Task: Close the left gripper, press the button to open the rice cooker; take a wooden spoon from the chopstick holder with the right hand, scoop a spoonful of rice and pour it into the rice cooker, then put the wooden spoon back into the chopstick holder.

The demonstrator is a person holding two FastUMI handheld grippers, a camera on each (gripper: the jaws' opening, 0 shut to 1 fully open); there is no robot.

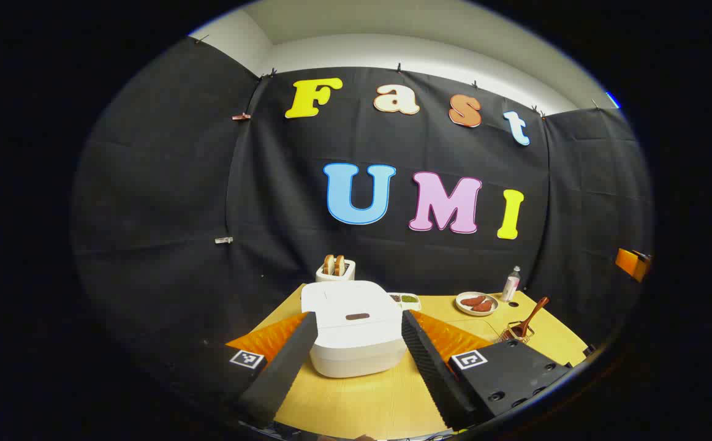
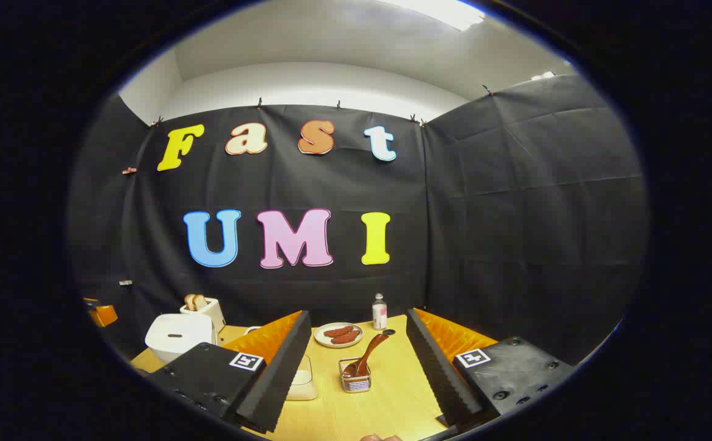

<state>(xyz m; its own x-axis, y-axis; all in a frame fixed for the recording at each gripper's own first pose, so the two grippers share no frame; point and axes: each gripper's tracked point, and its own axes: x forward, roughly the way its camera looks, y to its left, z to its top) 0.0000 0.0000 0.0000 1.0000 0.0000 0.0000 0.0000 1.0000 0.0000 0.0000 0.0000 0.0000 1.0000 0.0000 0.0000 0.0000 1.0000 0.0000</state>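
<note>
While the white rice cooker [image 1: 356, 327] sits shut on the yellow table [image 1: 356, 401], its dark button [image 1: 357, 316] on the lid waits to be pushed. The left gripper [image 1: 356, 349] hangs in front of it with its jaws wide open and nothing held. It must close first. If it stays open, the fingers could pass on both sides of the button and miss it.

Over to the right stands the wire chopstick holder [image 2: 355, 375], with the wooden spoon [image 2: 365, 358] leaning in it. The right gripper [image 2: 356, 373] points at it, jaws wide open and empty too. The spoon leans, so a bad grab could tip the light holder. A clear tub [image 2: 302, 380] is just beside the holder; I cannot tell if it holds rice.
</note>
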